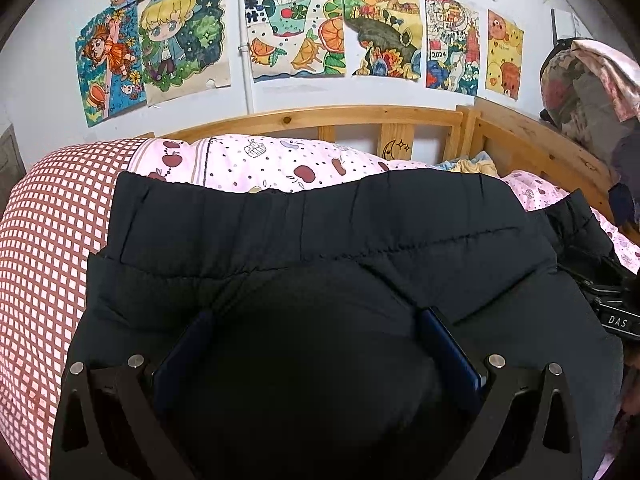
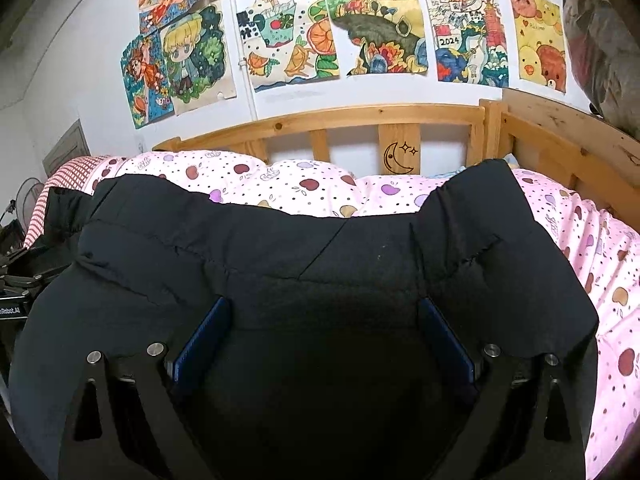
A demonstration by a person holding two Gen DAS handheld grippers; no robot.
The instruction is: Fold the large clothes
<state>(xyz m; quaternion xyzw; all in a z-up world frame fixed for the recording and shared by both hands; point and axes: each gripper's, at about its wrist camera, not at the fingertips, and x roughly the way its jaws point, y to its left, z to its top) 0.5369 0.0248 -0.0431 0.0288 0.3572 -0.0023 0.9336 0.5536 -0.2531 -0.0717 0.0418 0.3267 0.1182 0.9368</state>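
In your left wrist view, the black padded coat (image 1: 320,248) lies spread on the bed, filling the lower half of the frame, its stitched hem band running across the far edge. Your left gripper (image 1: 316,316) sits low over the coat with its 2 blue pads (image 1: 448,344) spread wide apart, dark fabric bulging up between them; the jaws stand open, and you cannot tell whether the pads touch the cloth at their inner faces. To the left of the coat lies a red checked cover (image 1: 52,240), and beyond it a pink quilt (image 1: 256,164) printed with apples, against a wooden rail (image 1: 320,114). Drawings (image 1: 288,36) hang on the wall above. At the right edge, part of the other tool shows, marked "DAS". In your right wrist view, the coat (image 2: 280,248) again covers the near bed, with a raised corner standing up at the far right near the rail (image 2: 340,114). Your right gripper (image 2: 324,316) also stands with its 2 pads (image 2: 444,340) wide apart over the dark fabric, clamped on nothing you can see. The quilt (image 2: 600,280) lies beyond and to the right of the coat, and the drawings (image 2: 360,28) show above.
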